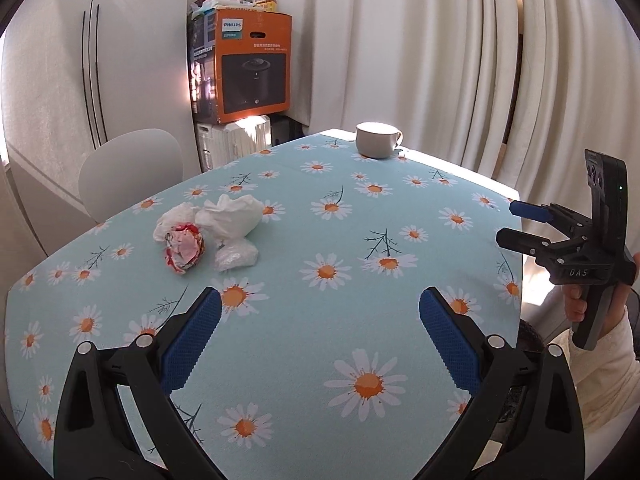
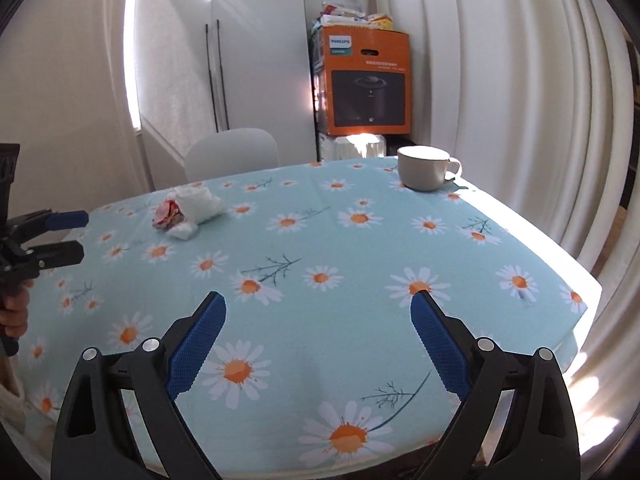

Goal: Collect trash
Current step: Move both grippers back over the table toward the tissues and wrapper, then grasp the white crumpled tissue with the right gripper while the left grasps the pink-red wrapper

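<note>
Hovered above the daisy-print desk (image 1: 320,240) with left gripper (image 1: 320,336) and right gripper (image 2: 318,340) both spread wide, grasping nothing. Lay heaped near the desk's far left edge: crumpled tissue (image 1: 232,216), red-and-white wrapper (image 1: 184,250), clear plastic wad (image 1: 236,258). Stood at the far edge: white cup (image 1: 376,140).

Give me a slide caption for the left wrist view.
Open left gripper faces crumpled trash on the daisy tablecloth, cup beyond.

1. Crumpled white tissue (image 1: 234,216), loosely bunched, lying far left on the tablecloth.
2. Red-and-white wrapper (image 1: 184,250), crushed, touching the tissue's near-left side.
3. Small clear plastic wad (image 1: 236,256), just right of the wrapper.
</note>
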Available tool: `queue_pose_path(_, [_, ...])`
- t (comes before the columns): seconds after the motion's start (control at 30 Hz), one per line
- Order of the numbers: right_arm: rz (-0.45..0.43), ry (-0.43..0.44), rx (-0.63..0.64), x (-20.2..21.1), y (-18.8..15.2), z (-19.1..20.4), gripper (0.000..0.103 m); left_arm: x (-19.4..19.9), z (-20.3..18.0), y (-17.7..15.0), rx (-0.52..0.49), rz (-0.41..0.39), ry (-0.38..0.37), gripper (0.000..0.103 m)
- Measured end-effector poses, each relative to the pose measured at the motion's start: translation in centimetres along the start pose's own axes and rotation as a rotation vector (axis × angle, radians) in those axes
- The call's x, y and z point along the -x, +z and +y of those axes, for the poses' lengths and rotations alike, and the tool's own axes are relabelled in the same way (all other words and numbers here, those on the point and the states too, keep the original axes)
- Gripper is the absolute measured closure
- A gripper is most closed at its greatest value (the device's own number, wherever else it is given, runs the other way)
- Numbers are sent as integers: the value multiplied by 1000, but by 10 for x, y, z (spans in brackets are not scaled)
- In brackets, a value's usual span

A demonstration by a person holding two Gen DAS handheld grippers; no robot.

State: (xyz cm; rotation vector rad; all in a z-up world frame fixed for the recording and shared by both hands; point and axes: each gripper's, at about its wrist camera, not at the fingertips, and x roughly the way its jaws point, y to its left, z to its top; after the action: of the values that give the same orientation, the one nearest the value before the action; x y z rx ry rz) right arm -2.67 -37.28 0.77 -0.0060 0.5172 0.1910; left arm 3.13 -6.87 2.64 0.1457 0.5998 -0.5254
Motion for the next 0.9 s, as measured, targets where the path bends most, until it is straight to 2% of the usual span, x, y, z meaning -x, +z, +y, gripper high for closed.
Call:
queue_pose_path(0.17, [9, 139, 54, -35, 42, 42, 13, 20, 52, -16, 54, 3, 102, 6])
queue_pose_path(0.3, [13, 207, 79, -65, 72, 74, 13, 35, 93, -27, 134, 8, 175, 6])
queue_pose_path(0.43, [72, 287, 51, -109, 96, 97, 13, 50, 125, -38, 168, 8, 269, 6])
queue_pose_path(0.57, [112, 262, 57, -157, 110, 118, 13, 65, 151, -47, 210, 11, 326, 6])
queue_pose_path(0.73, [191, 293, 112, -211, 117, 144, 14, 75, 169, -56, 230, 13, 368, 6])
queue_pose_path(0.83, [200, 185, 144, -235, 115, 156, 15, 73, 173, -58, 234, 21, 370, 6])
queue_pose_path(0.87, [214, 160, 135, -242, 114, 157, 25, 73, 174, -59, 235, 24, 370, 6])
queue_pose_path(0.9, [243, 171, 131, -250, 112, 158, 49, 71, 173, -59, 236, 28, 367, 6])
